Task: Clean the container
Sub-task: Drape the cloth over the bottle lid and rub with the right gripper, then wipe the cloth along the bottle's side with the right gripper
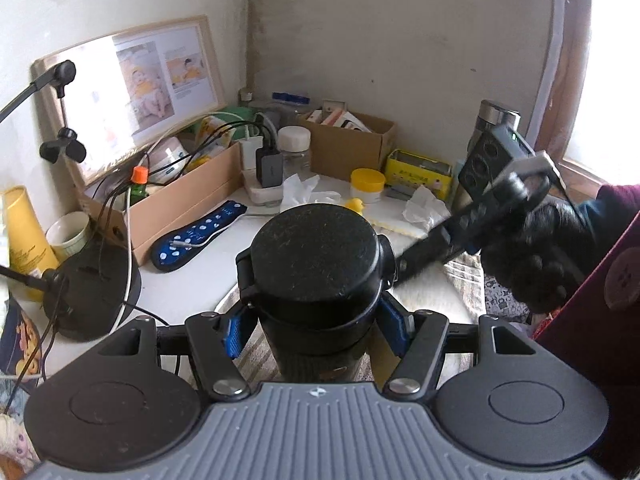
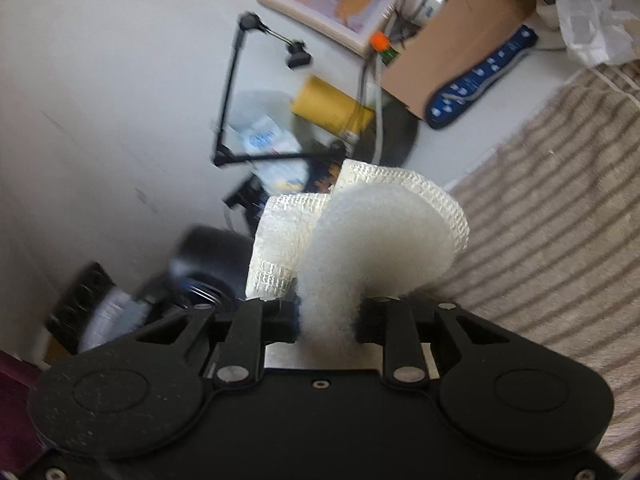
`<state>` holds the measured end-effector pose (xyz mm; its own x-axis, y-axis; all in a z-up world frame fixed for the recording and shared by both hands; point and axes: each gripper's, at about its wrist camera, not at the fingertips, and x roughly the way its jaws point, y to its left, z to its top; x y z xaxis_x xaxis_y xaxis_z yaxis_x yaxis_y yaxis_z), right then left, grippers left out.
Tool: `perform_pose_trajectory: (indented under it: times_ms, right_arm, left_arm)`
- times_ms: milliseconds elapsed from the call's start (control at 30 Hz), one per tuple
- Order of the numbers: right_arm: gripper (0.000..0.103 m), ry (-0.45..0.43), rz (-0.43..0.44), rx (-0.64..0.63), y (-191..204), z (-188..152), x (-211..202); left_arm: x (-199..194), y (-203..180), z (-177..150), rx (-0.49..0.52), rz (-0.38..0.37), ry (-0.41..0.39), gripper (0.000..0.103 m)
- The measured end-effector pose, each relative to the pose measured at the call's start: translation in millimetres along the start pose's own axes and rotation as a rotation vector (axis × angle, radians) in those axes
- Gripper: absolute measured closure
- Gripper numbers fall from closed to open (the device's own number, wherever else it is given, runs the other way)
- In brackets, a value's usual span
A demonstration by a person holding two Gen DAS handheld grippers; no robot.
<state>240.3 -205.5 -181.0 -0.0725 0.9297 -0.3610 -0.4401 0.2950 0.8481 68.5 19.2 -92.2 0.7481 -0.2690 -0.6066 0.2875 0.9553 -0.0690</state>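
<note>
A black cylindrical container (image 1: 316, 252) with a dusty black lid stands upright in the middle of the left wrist view. My left gripper (image 1: 316, 330) is shut on its body, the blue pads (image 1: 236, 332) pressing on both sides. My right gripper (image 2: 328, 314) is shut on a folded white sponge cloth (image 2: 376, 240) that bulges out ahead of the fingers. In the left wrist view the right gripper (image 1: 500, 208) is blurred, held by a black-gloved hand (image 1: 532, 256) to the right of the container. In the right wrist view the container (image 2: 208, 260) is a dark blur at lower left.
A striped mat (image 2: 540, 200) covers the white table (image 1: 200, 272). Cardboard boxes (image 1: 348, 144), a power strip with chargers (image 1: 264, 168), a steel flask (image 1: 492, 128), a yellow tin (image 1: 416, 172), jars and crumpled tissue crowd the back. A lamp base (image 1: 92, 288) and yellow cup (image 1: 24, 232) stand at left.
</note>
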Motion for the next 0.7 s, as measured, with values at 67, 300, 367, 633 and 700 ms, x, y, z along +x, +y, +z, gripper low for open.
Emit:
perform_pose_trajectory:
  times_ms: [67,300,367,633,700]
  right_arm:
    - [0.082,0.018,-0.041,-0.011,-5,0,6]
    - [0.081,0.095,-0.201,-0.062,-25,-2,24]
    - [0.081,0.118,-0.246,-0.087,-29,-2,30]
    - [0.082,0.174,-0.381,-0.308,-24,-7,52]
    - [0.082,0.19,-0.404,-0.374,-17,-8,55]
  left_arm:
    - [0,0,1,-0.005,0.004,0.0,0.039]
    - [3,-9,2,0.04,0.013,0.001,0.039]
    - [4,-12,2,0.057,0.013,0.0,0.039]
    - [7,-19,5,0.088,0.018,0.01,0.039]
    - [7,-20,5,0.094,0.017,0.016,0.039]
